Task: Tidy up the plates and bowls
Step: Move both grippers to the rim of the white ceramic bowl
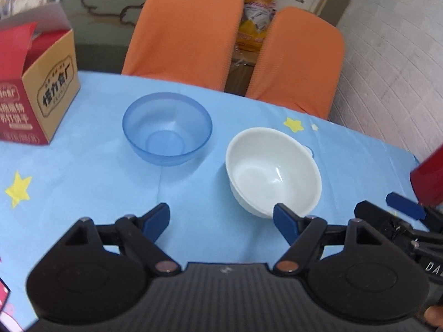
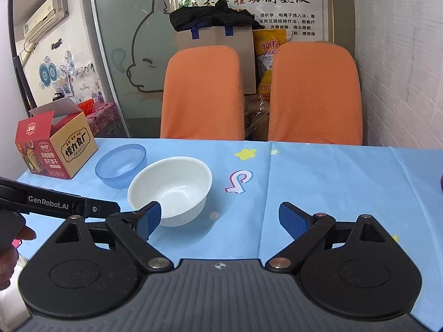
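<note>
Left wrist view shows first the table (image 1: 83,179), covered with a light blue cloth with yellow stars, and behind it two orange chairs (image 1: 185,27) pushed close to the edge. On the far left of the table stands a red and tan cardboard box (image 1: 41,94) with its flap open. Near the middle sits the blue translucent bowl (image 1: 167,128), upright and empty, and just beside it, a little nearer to the camera and to its right, sits the white bowl (image 1: 272,171), also upright and empty; from the right wrist view the two rims look very close, but I cannot say if they touch. The left gripper (image 1: 221,221) hovers low over the cloth with its jaws spread wide and nothing between them; its right blue pad overlaps the near rim of the white bowl in this view, though contact is not clear. The right gripper (image 2: 220,220) is likewise wide open and empty, with its left pad in front of the white bowl. No plate is visible in either view. As a judgement, the task seems to be at its beginning: both bowls lie separate on the cloth, nothing is stacked or gripped, so what is left is to take one bowl, probably the white one, and nest it with the other.
</note>
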`<state>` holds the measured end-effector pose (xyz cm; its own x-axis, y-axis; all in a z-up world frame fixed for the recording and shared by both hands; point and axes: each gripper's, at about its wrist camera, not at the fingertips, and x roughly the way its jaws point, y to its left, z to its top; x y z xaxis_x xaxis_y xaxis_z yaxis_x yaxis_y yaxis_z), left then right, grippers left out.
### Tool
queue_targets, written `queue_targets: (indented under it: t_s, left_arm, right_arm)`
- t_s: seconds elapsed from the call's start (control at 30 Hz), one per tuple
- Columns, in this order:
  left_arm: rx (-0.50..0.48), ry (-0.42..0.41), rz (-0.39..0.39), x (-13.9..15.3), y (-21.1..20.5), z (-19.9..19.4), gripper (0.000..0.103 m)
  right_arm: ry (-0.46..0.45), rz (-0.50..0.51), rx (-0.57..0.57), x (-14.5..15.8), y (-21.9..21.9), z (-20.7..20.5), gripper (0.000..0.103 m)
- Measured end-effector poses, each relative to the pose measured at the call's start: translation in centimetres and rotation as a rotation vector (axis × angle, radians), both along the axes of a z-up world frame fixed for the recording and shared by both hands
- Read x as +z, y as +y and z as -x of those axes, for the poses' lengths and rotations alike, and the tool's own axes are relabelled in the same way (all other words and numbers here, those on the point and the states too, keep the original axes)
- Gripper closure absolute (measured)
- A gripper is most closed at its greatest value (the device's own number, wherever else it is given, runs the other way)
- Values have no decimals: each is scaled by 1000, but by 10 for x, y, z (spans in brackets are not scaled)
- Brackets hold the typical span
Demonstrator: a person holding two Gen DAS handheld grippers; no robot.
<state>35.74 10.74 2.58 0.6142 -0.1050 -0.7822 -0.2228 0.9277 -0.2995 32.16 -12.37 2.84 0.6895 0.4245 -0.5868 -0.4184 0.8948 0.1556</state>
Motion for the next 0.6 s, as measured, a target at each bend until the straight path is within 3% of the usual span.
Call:
queue_targets:
  t_s: [0.1, 0.17, 0.33, 0.6]
  left_arm:
    - [97, 67, 150, -9, 11, -23, 26]
    - [122, 72, 186, -11, 11, -32, 26]
    - [170, 62, 161, -16, 9, -43, 26]
    - [160, 95, 114, -33, 2, -57, 30]
  right_arm:
    - [48, -34, -25, -7, 4, -29, 0]
    - [74, -23, -34, -13, 12, -48, 0]
    - [130, 25, 0, -30, 31, -75, 0]
    - [151, 74, 74, -44, 50, -78, 0]
